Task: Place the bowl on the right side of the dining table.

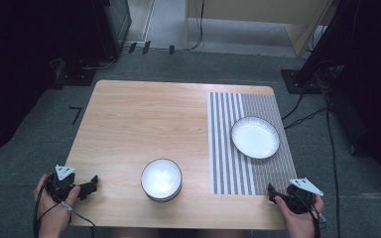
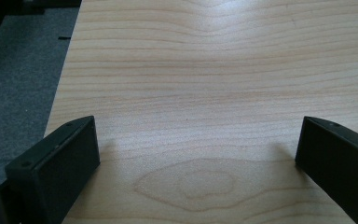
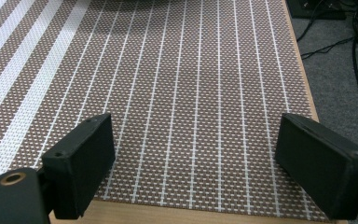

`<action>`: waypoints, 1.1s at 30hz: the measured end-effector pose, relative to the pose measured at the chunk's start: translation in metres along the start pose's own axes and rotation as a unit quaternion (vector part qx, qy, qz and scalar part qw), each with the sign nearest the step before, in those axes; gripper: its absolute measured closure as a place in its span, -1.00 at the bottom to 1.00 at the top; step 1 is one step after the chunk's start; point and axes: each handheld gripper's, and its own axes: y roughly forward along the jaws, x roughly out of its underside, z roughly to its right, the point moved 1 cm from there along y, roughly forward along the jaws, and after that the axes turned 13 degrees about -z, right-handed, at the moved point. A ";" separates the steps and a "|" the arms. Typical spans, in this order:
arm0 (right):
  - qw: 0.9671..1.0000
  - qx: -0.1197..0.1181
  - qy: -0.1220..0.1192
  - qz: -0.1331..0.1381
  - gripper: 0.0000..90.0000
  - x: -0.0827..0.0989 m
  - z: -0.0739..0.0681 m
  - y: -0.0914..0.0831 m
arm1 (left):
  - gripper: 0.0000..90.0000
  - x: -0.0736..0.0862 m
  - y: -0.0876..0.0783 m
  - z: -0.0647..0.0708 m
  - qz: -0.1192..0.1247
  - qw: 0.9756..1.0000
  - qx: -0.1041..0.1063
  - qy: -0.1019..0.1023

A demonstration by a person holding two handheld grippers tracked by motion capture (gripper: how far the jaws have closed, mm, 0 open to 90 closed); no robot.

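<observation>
At the near edge of the table, you hold both tools idle: left gripper at the near left corner, right gripper at the near right corner, jaws of each spread wide with nothing between them. No handling has begun, in my judgement; all work remains. Just beyond, near the front edge at centre, 1 round glossy white bowl stands on pale wood grain. Farther right, 1 shallow white plate rests on the woven striped placemat.
</observation>
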 end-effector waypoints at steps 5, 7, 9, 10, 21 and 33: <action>1.000 0.000 0.002 0.002 -0.65 0.000 -0.002 -0.002 | -1.00 -0.002 0.001 0.001 -0.001 1.000 -0.003 -0.005; 1.000 -0.004 0.008 0.002 -0.65 -0.001 -0.003 -0.003 | -1.00 -0.003 0.002 0.002 0.000 1.000 -0.005 -0.009; 1.000 -0.001 0.010 0.006 -0.65 -0.002 -0.004 -0.006 | -1.00 -0.004 0.003 0.003 0.000 1.000 -0.007 -0.010; 1.000 0.004 0.010 0.010 -0.65 -0.002 -0.004 -0.009 | -1.00 -0.004 0.003 0.003 0.000 1.000 -0.007 -0.010; 0.999 0.012 0.018 0.025 -0.65 -0.009 -0.013 -0.029 | -1.00 -0.004 0.003 0.003 0.000 1.000 -0.007 -0.010; 0.999 -0.020 0.011 0.047 -0.64 -0.025 -0.037 -0.054 | -1.00 -0.004 0.002 0.003 0.000 1.000 -0.010 -0.016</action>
